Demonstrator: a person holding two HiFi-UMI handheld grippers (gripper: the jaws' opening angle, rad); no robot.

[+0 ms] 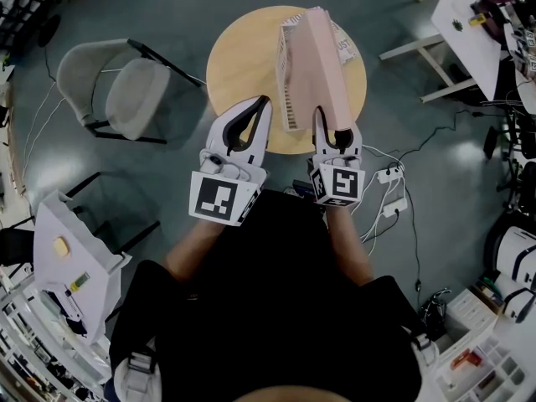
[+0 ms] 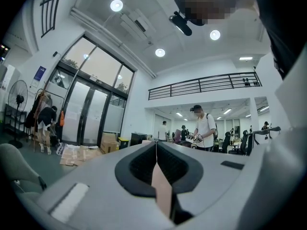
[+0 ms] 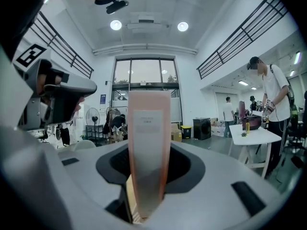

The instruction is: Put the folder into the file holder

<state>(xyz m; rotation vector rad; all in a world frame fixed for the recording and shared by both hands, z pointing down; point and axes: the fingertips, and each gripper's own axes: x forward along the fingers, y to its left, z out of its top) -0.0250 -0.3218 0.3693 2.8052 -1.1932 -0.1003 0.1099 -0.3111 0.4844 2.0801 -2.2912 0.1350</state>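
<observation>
A pink folder (image 1: 327, 57) stands on edge over the round wooden table (image 1: 239, 48), and my right gripper (image 1: 335, 124) is shut on its near end. In the right gripper view the folder (image 3: 148, 143) rises straight up between the jaws of that gripper (image 3: 148, 195). A white slotted file holder (image 1: 289, 86) stands on the table right beside the folder's left side. I cannot tell whether the two touch. My left gripper (image 1: 262, 105) hovers at the table's near edge, left of the holder, shut with nothing in it. Its tips meet in the left gripper view (image 2: 156, 145).
A grey chair (image 1: 126, 90) stands left of the table. White tables stand at the far right (image 1: 469, 23) and near left (image 1: 75, 258). A power strip (image 1: 389, 174) and cables lie on the floor to the right. People stand in the hall (image 2: 204, 128).
</observation>
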